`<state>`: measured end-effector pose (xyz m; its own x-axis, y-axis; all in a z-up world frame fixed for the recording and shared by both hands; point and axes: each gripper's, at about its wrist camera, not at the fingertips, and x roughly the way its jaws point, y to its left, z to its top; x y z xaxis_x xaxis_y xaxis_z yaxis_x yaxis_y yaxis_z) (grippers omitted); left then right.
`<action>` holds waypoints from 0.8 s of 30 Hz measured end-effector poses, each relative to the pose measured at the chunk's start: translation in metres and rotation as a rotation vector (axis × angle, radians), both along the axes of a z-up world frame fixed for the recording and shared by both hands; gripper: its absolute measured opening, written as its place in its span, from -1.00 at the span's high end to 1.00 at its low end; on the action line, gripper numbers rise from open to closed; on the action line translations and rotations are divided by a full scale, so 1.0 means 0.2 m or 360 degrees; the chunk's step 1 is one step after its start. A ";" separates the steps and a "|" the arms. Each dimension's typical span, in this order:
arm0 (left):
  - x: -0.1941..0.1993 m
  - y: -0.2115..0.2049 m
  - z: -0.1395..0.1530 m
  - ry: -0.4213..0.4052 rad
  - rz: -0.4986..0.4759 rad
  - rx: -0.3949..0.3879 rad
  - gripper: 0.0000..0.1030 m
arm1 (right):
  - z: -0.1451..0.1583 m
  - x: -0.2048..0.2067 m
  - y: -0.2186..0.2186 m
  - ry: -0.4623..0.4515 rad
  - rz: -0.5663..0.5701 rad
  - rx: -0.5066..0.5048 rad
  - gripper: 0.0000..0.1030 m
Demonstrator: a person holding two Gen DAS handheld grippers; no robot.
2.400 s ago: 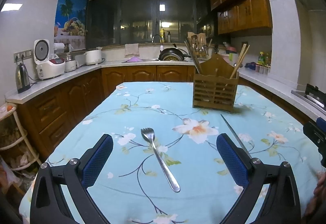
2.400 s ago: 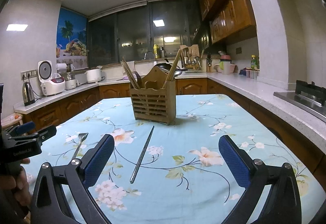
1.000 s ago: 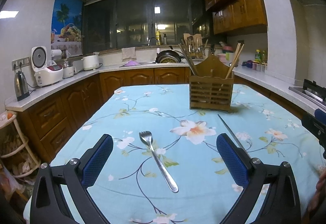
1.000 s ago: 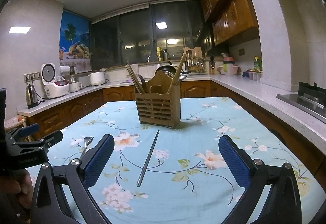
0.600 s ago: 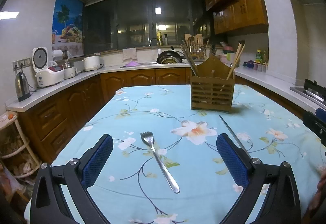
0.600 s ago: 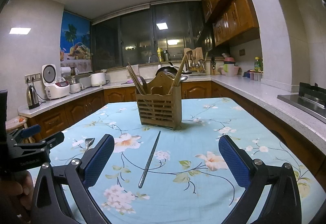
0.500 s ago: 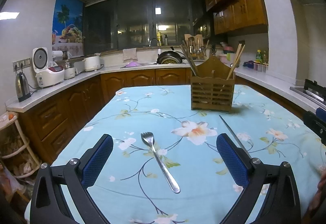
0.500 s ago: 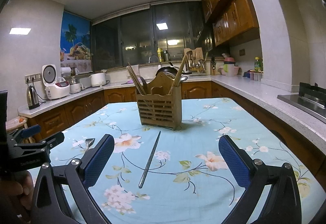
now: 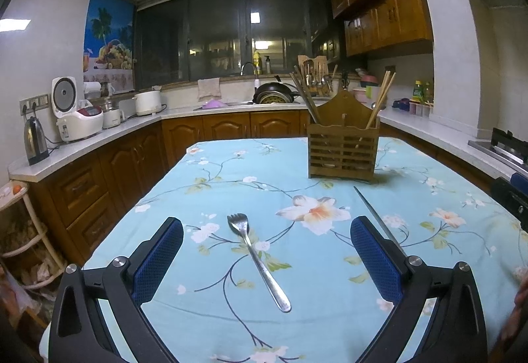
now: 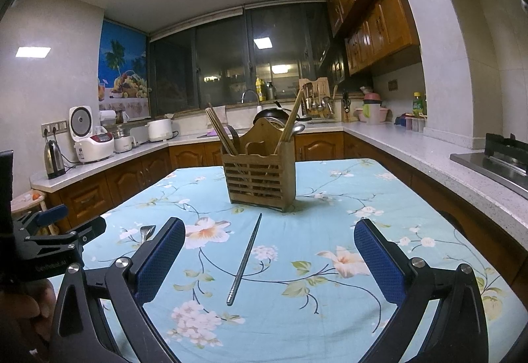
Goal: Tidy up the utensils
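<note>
A metal fork (image 9: 256,259) lies on the floral blue tablecloth (image 9: 231,184), tines away from me, between the open fingers of my left gripper (image 9: 266,259). A metal chopstick (image 10: 245,259) lies between the open fingers of my right gripper (image 10: 269,262); it also shows in the left wrist view (image 9: 376,219). A wooden utensil holder (image 10: 259,176) with chopsticks and a spoon stands further back on the table; it also shows in the left wrist view (image 9: 343,151). Both grippers are empty and hover above the near table edge.
Kitchen counters (image 9: 99,138) with a kettle (image 9: 35,140), rice cookers and a sink run along the left and back. A stove (image 10: 495,161) sits on the right counter. The left gripper shows at the left in the right wrist view (image 10: 49,250).
Both grippers have shifted only slightly, the right one a little closer to the holder. Nothing was taken hold of.
</note>
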<state>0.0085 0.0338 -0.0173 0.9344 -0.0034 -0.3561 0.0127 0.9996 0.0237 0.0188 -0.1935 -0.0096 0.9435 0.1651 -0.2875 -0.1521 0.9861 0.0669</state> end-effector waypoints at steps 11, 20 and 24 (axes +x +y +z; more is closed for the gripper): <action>0.00 -0.01 0.00 0.0007 -0.0001 -0.0009 -0.99 | 0.00 0.00 0.01 0.0000 0.0000 0.0002 -1.00; 0.00 -0.02 0.00 0.0005 -0.0003 -0.0011 -0.99 | 0.01 0.01 0.03 -0.0004 0.0007 0.0009 -1.00; 0.01 -0.03 0.01 0.0005 -0.0007 -0.0012 -0.99 | 0.02 0.02 0.05 -0.0009 0.0009 0.0014 -1.00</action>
<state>0.0102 0.0284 -0.0159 0.9332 -0.0103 -0.3591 0.0172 0.9997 0.0160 0.0231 -0.1844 -0.0049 0.9441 0.1729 -0.2807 -0.1580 0.9846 0.0749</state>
